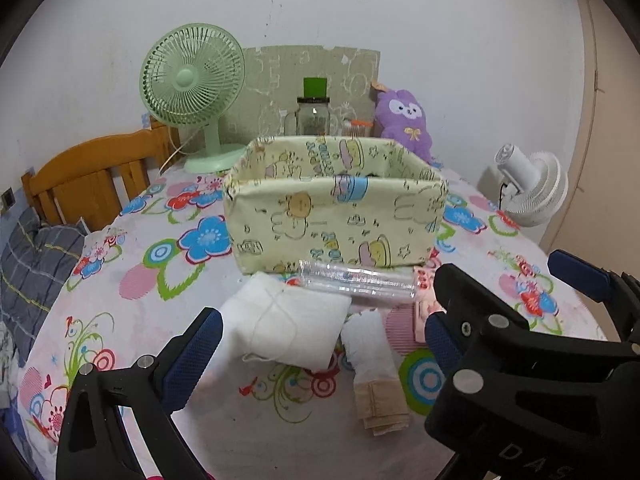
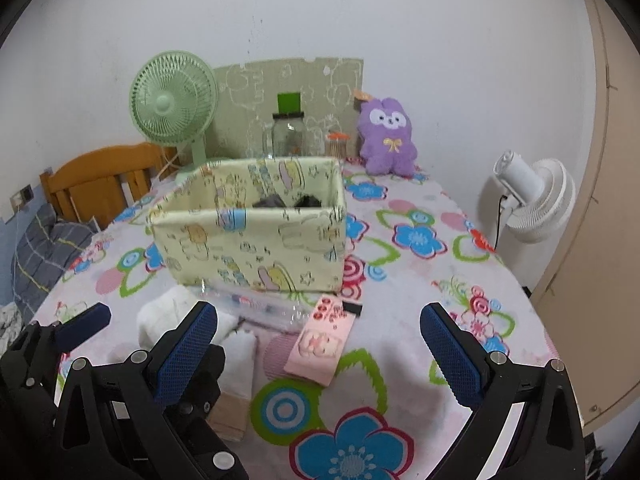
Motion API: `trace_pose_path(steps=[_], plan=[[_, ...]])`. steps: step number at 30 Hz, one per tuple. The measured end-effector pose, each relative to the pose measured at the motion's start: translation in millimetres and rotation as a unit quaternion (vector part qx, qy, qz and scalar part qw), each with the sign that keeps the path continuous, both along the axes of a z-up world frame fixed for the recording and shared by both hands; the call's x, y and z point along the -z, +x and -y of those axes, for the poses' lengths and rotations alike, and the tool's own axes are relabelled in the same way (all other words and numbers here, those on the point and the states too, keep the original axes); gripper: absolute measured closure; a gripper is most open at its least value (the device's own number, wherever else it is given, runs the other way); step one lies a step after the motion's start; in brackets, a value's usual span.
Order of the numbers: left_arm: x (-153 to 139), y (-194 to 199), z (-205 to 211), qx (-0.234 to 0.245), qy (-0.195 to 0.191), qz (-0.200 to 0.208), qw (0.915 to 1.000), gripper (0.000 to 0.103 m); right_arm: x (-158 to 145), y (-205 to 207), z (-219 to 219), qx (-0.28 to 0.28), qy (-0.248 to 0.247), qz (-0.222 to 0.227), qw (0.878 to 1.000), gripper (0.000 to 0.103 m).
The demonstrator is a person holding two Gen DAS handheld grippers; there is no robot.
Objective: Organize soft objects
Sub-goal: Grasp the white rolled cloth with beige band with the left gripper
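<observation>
A pale yellow fabric box [image 1: 336, 216] with cartoon prints stands mid-table; in the right wrist view [image 2: 256, 240] dark items lie inside it. In front of it lie a folded white cloth [image 1: 292, 324], a white and beige sock [image 1: 374, 368], a clear plastic tube [image 1: 360, 280] and a pink packet [image 2: 324, 340]. My left gripper [image 1: 324, 344] is open and empty, just short of the cloth and sock. My right gripper [image 2: 318, 350] is open and empty, facing the pink packet. A purple plush [image 2: 386, 136] sits at the back.
A green fan [image 1: 192, 88], a glass jar with a green lid [image 1: 314, 112] and a board stand at the back by the wall. A white fan [image 2: 532, 196] stands off the table's right edge. A wooden bed frame [image 1: 96, 176] is on the left.
</observation>
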State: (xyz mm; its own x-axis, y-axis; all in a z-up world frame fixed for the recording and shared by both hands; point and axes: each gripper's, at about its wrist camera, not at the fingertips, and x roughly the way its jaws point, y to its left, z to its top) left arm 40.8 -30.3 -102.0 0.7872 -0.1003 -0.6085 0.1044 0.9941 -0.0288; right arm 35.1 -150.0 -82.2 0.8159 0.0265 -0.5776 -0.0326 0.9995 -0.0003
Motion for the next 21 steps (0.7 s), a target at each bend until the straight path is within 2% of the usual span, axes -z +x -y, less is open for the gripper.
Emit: trace_pose_path(steps=[3,11,13,17,21], plan=[[7,-1,4,0.009,0.003,-0.008,0.9999,0.002,9,2,0,-0.004,0.003,-0.015,1.0,0.007],[21,1,10,0.012,0.002,-0.031,0.9995,0.01,27,8,2,-0.008,0.008,-0.042,0.999,0.009],[25,2,11,0.015,0.0,-0.039,0.9991,0.019,31,9,3,-0.009,0.008,-0.046,0.999,0.009],[33,6,18,0.031,-0.006,-0.06,0.9977,0.03,37,11,4,-0.008,0.005,-0.054,0.998,0.009],[39,10,25,0.03,0.003,-0.072,0.997,0.045,43,14,7,-0.006,0.003,-0.062,0.998,0.009]])
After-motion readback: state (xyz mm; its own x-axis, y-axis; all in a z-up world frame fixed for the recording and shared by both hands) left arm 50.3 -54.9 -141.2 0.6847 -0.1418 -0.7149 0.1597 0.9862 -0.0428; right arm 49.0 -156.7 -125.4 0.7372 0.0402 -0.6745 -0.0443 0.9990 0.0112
